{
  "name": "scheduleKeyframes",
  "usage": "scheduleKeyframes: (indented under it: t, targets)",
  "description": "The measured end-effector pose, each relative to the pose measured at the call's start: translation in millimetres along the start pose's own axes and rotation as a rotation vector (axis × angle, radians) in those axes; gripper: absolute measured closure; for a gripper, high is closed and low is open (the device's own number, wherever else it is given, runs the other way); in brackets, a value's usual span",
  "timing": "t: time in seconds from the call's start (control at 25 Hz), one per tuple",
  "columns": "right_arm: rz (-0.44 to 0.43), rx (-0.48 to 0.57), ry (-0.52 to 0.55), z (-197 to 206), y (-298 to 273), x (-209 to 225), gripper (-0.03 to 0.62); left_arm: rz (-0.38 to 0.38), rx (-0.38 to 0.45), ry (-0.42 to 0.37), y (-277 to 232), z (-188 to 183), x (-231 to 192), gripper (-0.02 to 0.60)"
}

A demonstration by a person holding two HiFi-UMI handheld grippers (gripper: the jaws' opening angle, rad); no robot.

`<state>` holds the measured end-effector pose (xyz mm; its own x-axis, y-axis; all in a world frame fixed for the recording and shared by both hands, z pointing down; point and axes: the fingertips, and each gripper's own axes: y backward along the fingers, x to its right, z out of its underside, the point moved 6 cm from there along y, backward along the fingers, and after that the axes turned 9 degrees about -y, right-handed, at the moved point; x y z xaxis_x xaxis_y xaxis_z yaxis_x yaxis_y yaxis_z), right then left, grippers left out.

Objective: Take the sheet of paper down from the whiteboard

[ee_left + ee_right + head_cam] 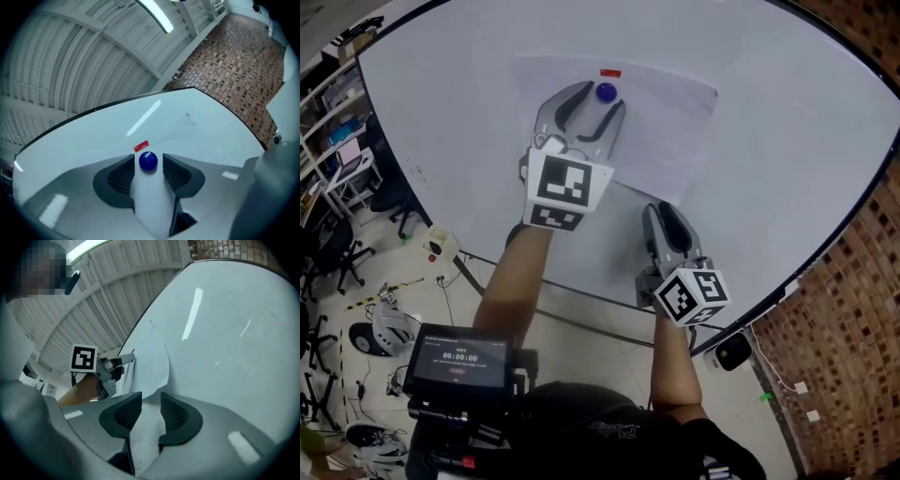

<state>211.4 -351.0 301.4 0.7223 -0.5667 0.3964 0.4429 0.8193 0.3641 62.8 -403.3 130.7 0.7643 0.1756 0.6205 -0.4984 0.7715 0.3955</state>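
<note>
A white sheet of paper (661, 131) lies flat on the whiteboard (769, 112), with a round blue magnet (606, 92) near its top edge and a small red strip (610, 72) just above. My left gripper (602, 97) is open, its jaws on either side of the blue magnet (148, 161) without pressing on it. Lower right, my right gripper (663, 208) is open at the paper's bottom corner. In the right gripper view the paper's (150, 366) loose lower edge hangs between the open jaws, and the left gripper (123, 361) shows further up the sheet.
The board's dark lower edge (581, 300) runs under both arms. A brick wall (853, 319) stands at the right. Chairs and shelves (337, 253) crowd the floor at the left. A small screen device (457, 361) hangs in front of the person's chest.
</note>
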Motion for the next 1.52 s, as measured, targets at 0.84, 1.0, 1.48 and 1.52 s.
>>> scheduleKeyframes:
  t: [0.84, 1.0, 1.48, 1.52]
  targets:
    - [-0.094, 0.082, -0.145, -48.4, -32.0, -2.9, 0.451, 0.020, 0.027, 0.011, -8.7, 3.7, -8.1, 0.451]
    - [-0.068, 0.108, -0.145, -50.5, -28.5, 0.0, 0.491, 0.027, 0.037, 0.015, -7.6, 2.4, -5.2, 0.457]
    - [-0.059, 0.159, -0.147, -56.6, -20.8, 1.5, 0.582, 0.042, 0.053, 0.024, -7.9, -2.5, -2.2, 0.457]
    - [-0.060, 0.159, -0.147, -56.0, -20.1, 1.3, 0.582, 0.041, 0.054, 0.028, -7.7, -2.5, -2.0, 0.457]
